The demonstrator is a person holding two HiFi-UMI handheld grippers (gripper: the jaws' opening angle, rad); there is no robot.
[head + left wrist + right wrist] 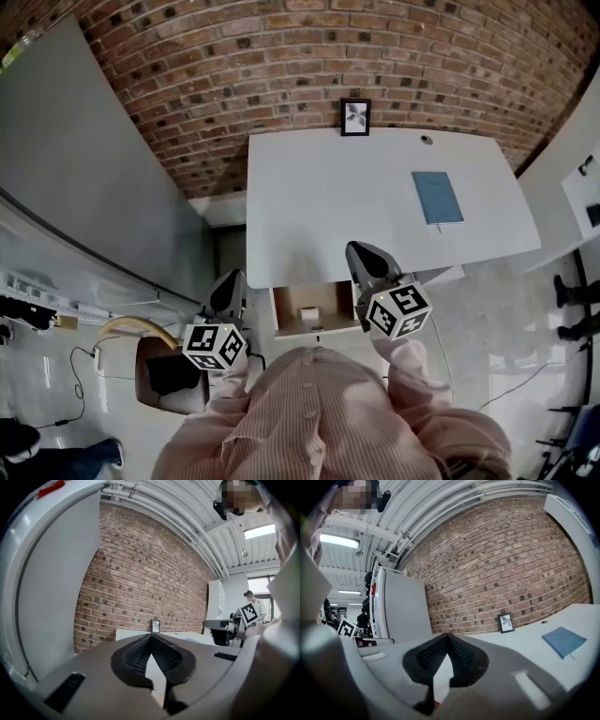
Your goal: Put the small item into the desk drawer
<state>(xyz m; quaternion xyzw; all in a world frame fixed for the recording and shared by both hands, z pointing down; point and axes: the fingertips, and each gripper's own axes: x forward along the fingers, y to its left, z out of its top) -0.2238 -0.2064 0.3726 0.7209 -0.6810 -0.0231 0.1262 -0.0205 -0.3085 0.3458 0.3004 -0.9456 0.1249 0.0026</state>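
small white boxy item [308, 314] sits inside the open pale wooden desk drawer [332, 302], under the front edge of the white desk [337, 206]. the left gripper [228, 284] and right gripper [362, 253] flank the drawer, each with its jaws pressed together, holding nothing.

— What colours am I getting on screen?

— I see a red-brown brick wall [309, 56] with pale mortar lines, a white desk [328, 206], a blue notebook [437, 198] and a black frame [355, 117].

— And the drawer?

— The drawer [333, 302] is tan inside, the item [307, 314] off-white. My left gripper [151, 635] and right gripper [448, 634] are grey, with black mesh-patterned pads [136, 656]. Their cubes [398, 310] are white with black square markers. The shirt [319, 412] is pink with fine stripes.
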